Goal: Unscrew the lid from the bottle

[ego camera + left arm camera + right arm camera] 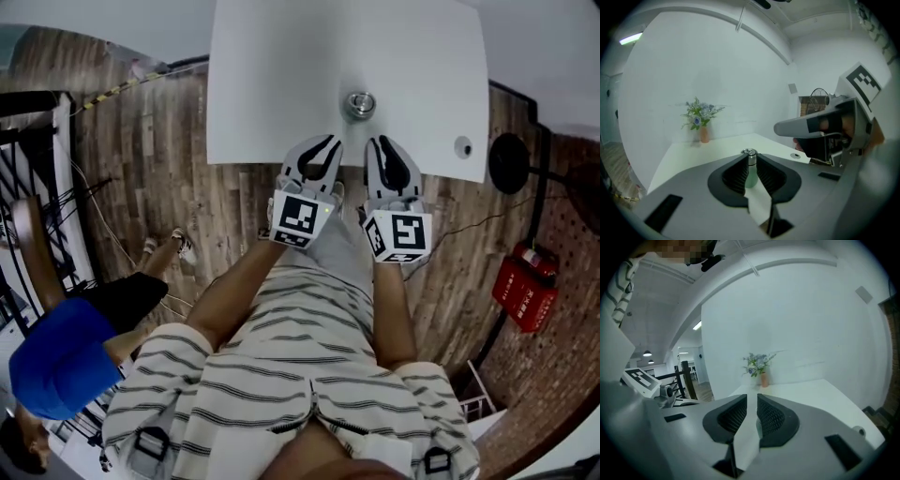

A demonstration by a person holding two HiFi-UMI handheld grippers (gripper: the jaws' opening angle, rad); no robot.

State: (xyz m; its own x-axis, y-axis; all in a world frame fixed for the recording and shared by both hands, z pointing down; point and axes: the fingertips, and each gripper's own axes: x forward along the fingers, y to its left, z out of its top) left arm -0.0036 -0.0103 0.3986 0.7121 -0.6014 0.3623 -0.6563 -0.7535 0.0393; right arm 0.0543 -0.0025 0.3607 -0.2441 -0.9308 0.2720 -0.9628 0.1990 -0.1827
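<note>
A pale green bottle (359, 105) with a shiny metal lid stands upright on the white table (281, 84), near its front edge. Both grippers hover at that edge, short of the bottle. My left gripper (323, 141) sits to the bottle's near left, my right gripper (384, 142) to its near right. In the left gripper view the bottle (749, 164) shows through the narrow gap between the left gripper (750, 180) jaws, beyond their tips and untouched. The right gripper (751, 413) jaws also stand slightly apart, with only table seen between them.
A small vase of flowers (701, 124) (761, 369) stands at the table's far side by the white wall. A round grommet hole (463, 146) is in the table's front right corner. A person in blue (56, 361) is on the wooden floor at the left; a red box (527, 292) lies at the right.
</note>
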